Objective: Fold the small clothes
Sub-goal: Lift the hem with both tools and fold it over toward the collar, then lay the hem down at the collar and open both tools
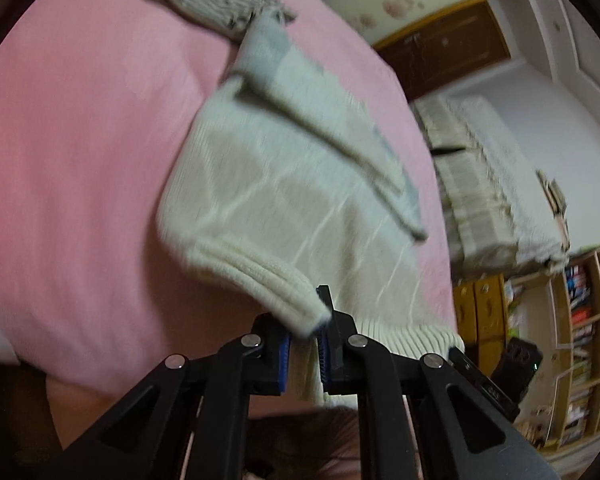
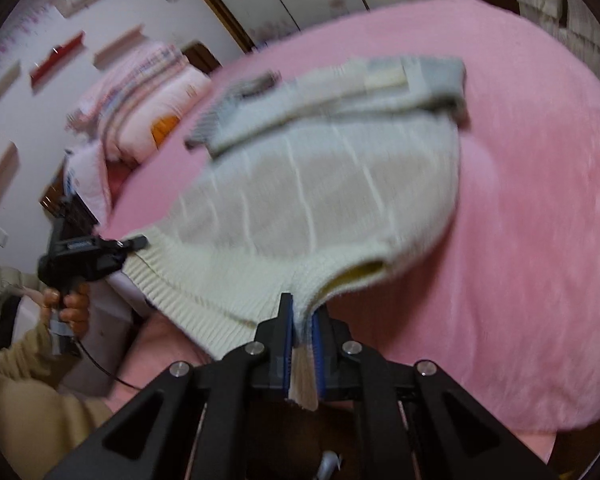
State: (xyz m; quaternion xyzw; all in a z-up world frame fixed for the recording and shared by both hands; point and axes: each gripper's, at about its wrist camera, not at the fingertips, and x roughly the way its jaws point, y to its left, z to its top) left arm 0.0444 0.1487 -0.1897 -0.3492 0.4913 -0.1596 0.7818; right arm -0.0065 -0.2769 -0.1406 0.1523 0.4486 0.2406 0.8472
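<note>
**Knit held by hem, both corners**

Both tongs, left (image 1: pixel 314 336) & right (image 2: pixel 302 330), clenched on the cream sweater (image 1: pixel 284 200) at its ribbed hem, raised off the pink bed (image 1: pixel 80 160). Soft, light, floppy; sags btwn grips. Hem corners are best hold.

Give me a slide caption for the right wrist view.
Right gripper and left gripper pinch the ribbed hem of a cream knit sweater over a pink blanket.
</note>
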